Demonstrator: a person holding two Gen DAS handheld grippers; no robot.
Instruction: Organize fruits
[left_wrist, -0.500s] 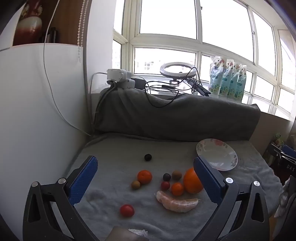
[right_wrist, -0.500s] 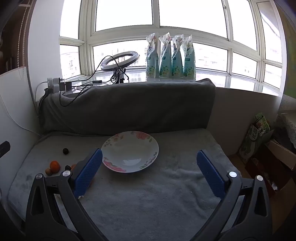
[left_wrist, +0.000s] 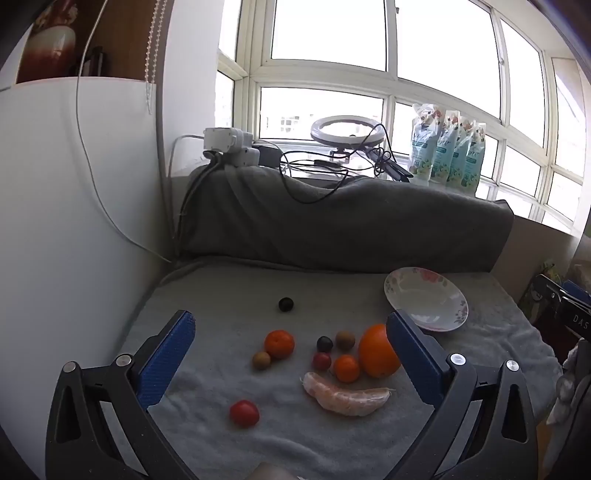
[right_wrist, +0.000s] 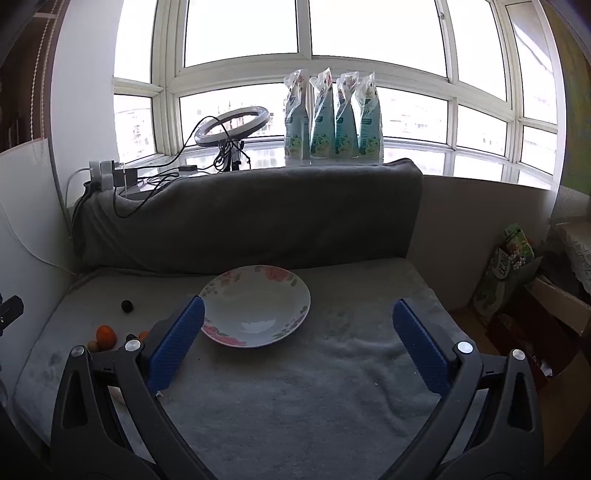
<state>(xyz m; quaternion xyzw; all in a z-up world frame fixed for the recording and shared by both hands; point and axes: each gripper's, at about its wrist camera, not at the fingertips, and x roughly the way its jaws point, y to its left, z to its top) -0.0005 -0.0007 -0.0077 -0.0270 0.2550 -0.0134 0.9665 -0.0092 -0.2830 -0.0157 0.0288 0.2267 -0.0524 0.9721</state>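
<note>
plate (right_wrist: 295, 295): white, floral rim | big orange (left_wrist: 376, 350): orange | towel (right_wrist: 332, 387): grey

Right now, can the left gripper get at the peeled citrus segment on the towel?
Probably yes. The left gripper is open and empty, and the peeled segment lies bare on the towel ahead of it. Only the small orange sits close behind it.

left tool (left_wrist: 290, 334) wide open, right tool (right_wrist: 297, 317) wide open
</note>
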